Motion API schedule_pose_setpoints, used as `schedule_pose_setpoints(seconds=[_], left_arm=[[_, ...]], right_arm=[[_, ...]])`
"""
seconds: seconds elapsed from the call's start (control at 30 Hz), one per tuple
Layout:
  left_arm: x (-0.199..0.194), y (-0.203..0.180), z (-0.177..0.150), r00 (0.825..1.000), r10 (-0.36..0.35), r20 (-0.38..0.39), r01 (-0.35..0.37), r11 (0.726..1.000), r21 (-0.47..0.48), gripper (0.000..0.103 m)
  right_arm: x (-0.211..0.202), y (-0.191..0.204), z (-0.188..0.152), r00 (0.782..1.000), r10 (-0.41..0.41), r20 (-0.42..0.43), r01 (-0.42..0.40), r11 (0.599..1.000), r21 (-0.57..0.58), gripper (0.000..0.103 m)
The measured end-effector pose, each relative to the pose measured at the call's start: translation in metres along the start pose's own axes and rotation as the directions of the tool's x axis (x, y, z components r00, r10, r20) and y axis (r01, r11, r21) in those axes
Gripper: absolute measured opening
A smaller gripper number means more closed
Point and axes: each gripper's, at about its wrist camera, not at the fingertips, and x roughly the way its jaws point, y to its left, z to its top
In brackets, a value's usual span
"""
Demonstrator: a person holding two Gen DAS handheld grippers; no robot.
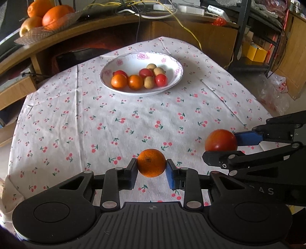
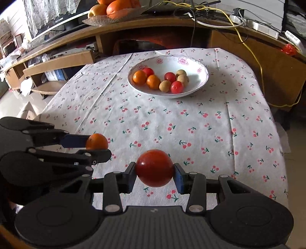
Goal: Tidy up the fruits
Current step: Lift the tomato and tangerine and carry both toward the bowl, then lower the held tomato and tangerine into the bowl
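My left gripper (image 1: 151, 167) is shut on a small orange (image 1: 151, 162), held above the cherry-print tablecloth (image 1: 114, 118) near its front edge. My right gripper (image 2: 155, 170) is shut on a red tomato (image 2: 155, 167). From the left wrist the right gripper (image 1: 221, 142) and its tomato (image 1: 220, 140) show at the right; from the right wrist the left gripper (image 2: 96, 143) and its orange (image 2: 97, 141) show at the left. A white flowered plate (image 1: 173, 65) at the far side holds small oranges, red tomatoes and several tan fruits. The same plate (image 2: 198, 76) lies ahead of the right gripper.
Behind the table runs a curved wooden desk (image 1: 95, 28) with cables and a glass dish of large oranges (image 1: 47, 17). A yellow cable (image 2: 258, 63) hangs at the back right. A plastic bag (image 1: 275, 92) lies on the floor to the right.
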Motion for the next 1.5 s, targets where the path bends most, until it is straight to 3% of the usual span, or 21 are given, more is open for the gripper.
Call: schedule_pose_setpoints(seconds=[0.4, 0.93, 1.5], left_arm=[[-0.023, 0.0, 0.026, 0.995, 0.026, 0.092, -0.022, 0.999, -0.04, 0.037], [-0.004, 0.016, 0.07, 0.988, 0.041, 0.15, -0.034, 0.998, -0.049, 0.037], [0.007, 0.018, 0.096, 0.983, 0.064, 0.173, -0.057, 0.997, -0.043, 0.036]], right_arm=[[-0.022, -0.006, 0.021, 0.996, -0.01, 0.085, 0.005, 0.998, 0.061, 0.041], [-0.004, -0.021, 0.067, 0.99, -0.046, 0.131, 0.029, 0.992, 0.127, 0.041], [0.006, -0.032, 0.092, 0.984, -0.076, 0.161, 0.056, 0.99, 0.126, 0.041]])
